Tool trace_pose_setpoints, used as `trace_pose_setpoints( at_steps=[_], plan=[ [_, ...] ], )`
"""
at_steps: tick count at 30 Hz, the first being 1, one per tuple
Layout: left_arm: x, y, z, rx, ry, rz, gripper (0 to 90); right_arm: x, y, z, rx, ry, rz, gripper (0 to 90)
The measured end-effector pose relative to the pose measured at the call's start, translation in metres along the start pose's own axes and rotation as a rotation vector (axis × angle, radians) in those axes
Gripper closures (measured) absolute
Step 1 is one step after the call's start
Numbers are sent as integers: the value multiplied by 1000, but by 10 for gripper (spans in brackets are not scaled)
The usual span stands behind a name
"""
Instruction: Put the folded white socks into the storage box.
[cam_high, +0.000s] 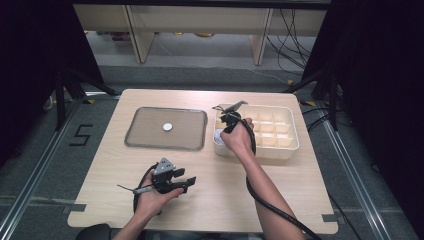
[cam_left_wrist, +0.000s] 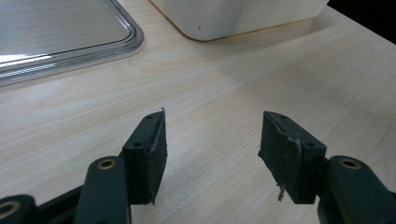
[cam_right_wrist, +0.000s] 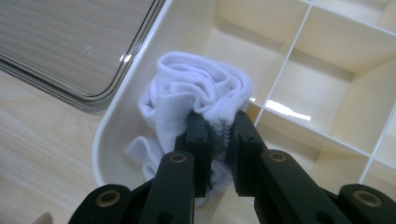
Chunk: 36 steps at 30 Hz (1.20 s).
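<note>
**Rolled sock going into the divided box**

The right gripper (cam_right_wrist: 219, 135) is pinching a rolled white fabric sock (cam_right_wrist: 198, 100), jaws nearly closed on its folds, holding it in the corner cell of the cream plastic compartment box (cam_right_wrist: 299, 60), probably to seat it there. The left gripper (cam_left_wrist: 212, 149) is waiting wide open and empty above the pale wooden table (cam_left_wrist: 224, 79). The sock's lower end is hiding behind the jaws.
</note>
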<state>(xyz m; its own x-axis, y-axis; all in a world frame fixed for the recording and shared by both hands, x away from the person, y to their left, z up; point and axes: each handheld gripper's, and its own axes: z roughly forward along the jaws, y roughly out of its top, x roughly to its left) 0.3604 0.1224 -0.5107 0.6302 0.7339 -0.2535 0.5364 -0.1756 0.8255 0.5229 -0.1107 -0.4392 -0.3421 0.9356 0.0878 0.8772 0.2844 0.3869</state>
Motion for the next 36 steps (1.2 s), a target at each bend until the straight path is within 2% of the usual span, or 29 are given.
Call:
trace_pose_setpoints(
  at_steps=[1, 5, 6, 7, 8, 12, 14, 15, 21, 22, 26, 27, 28, 29, 30, 31, 36],
  plan=[
    [0, 0, 0, -1, 0, 1, 406, 1, 0, 0, 9, -10, 17, 807],
    [0, 0, 0, -2, -1, 3, 406, -2, 0, 1, 6, 3, 2, 802],
    [0, 0, 0, -4, -2, -1, 406, -1, 0, 0, 7, 16, 30, 799],
    [1, 0, 0, -2, 1, -1, 406, -5, 1, 1, -5, 15, 4, 794],
    [1, 0, -1, 0, 0, -2, 407, -5, 1, 0, 4, 24, 14, 785],
    [3, 0, -1, 0, -4, -1, 406, -7, 0, -5, -10, 35, 44, 716],
    [3, 0, 0, 1, 1, -5, 407, -10, 0, -8, -22, 45, 32, 669],
    [3, -1, 0, 0, 3, -7, 407, -9, 0, -9, -16, 45, 53, 649],
    [3, 0, -1, 2, 7, -2, 407, -14, -2, -17, -74, 57, 53, 594],
    [3, 0, -2, 3, 9, -2, 407, -14, -2, -19, -76, 61, 67, 593],
    [4, -1, -2, 1, 5, 0, 407, -16, -2, -23, -90, 63, 52, 574],
    [5, -1, -1, -2, 2, -1, 406, -16, -2, -24, -80, 64, 71, 568],
    [4, -1, -1, -4, 3, -13, 406, -18, -3, -24, -92, 58, 47, 564],
    [4, -1, -2, -9, 5, -9, 407, -17, -3, -26, -87, 72, 56, 560],
    [4, -1, -1, -13, 5, -12, 406, -19, -4, -26, -90, 59, 54, 554],
    [4, -1, -1, -15, 7, -12, 406, -20, -6, -27, -94, 72, 43, 551],
    [4, -1, -2, -6, 9, -10, 406, -22, -11, -31, -104, 85, 55, 536]
  ],
)
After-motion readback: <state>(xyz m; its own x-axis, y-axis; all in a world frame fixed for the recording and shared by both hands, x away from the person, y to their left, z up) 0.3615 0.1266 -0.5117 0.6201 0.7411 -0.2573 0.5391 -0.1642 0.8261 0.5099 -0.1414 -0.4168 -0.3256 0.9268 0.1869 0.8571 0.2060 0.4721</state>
